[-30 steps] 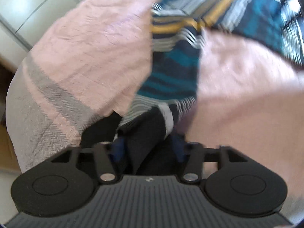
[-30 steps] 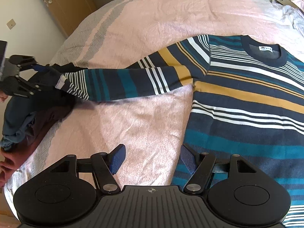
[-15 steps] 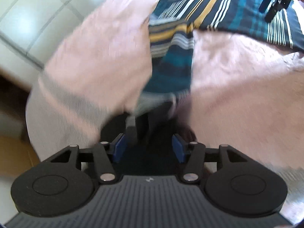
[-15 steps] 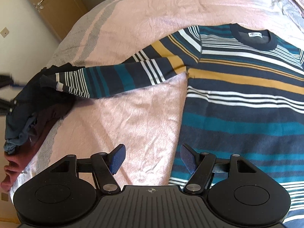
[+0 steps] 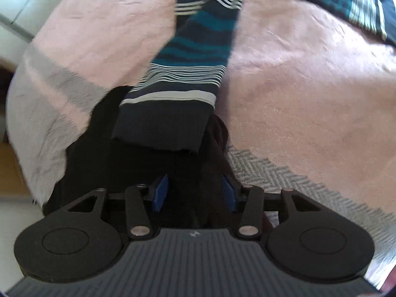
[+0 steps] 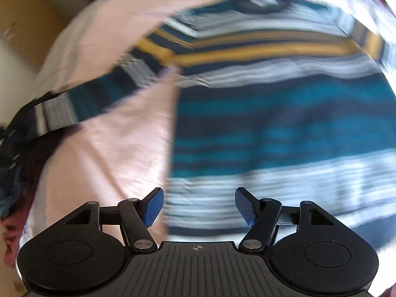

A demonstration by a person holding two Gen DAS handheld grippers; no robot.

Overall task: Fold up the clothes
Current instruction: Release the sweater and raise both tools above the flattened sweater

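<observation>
A striped sweater (image 6: 284, 123) in navy, teal, white and mustard lies spread flat on a pink bedspread (image 6: 118, 148). Its sleeve (image 5: 195, 57) stretches out towards my left gripper (image 5: 194, 193), and the dark cuff (image 5: 160, 128) rests on a pile of dark clothes (image 5: 99, 160). The left jaws are closing a little behind the cuff. They do not touch it, and only the dark pile shows below them. My right gripper (image 6: 198, 206) stands open over the sweater's lower side edge, with nothing between its pads. The right wrist view is motion-blurred.
The bedspread (image 5: 297, 74) has a grey herringbone border (image 5: 284, 173) near the bed's edge. Dark blue and maroon clothes (image 6: 10, 188) are heaped at the bed's left corner. A wooden door (image 6: 24, 24) and pale floor lie beyond the bed.
My left gripper has let go of the sleeve cuff and drawn back; the cuff now lies flat on the dark pile. My right gripper has swung in over the sweater's body.
</observation>
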